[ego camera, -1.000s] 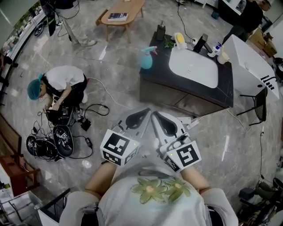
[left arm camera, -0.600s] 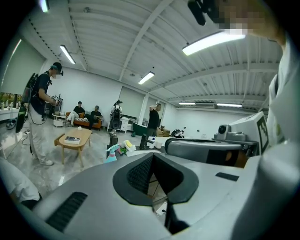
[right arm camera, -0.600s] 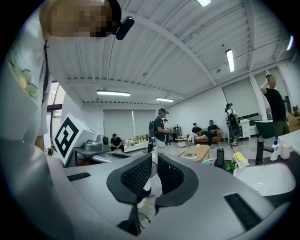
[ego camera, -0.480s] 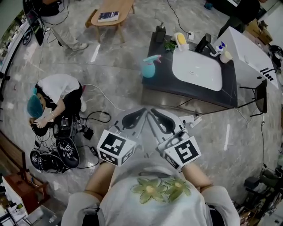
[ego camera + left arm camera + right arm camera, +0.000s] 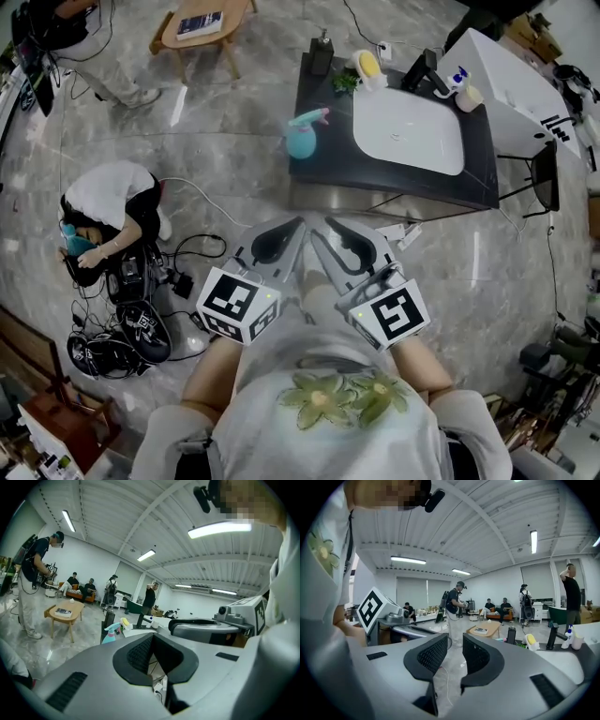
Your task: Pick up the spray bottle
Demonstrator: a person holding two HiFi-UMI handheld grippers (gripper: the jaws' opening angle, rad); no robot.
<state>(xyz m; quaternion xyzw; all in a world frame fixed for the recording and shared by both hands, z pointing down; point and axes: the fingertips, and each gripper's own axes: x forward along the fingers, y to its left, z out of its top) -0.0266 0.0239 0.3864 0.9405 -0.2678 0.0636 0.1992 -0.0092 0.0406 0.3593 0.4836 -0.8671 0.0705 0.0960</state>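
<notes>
Both left gripper (image 5: 152, 654) and right gripper (image 5: 455, 657) were held open, short of counter (image 5: 328, 161); spray bottle (image 5: 301, 139) upright at its left edge, nozzle rightward.

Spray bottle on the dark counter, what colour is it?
The spray bottle is teal with a pink nozzle, clearest in the head view.

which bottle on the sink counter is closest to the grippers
The teal spray bottle with the pink trigger, at the counter's left edge toward the near side. The black pump bottle and the white blue-capped bottle stand along the far edge.
</notes>
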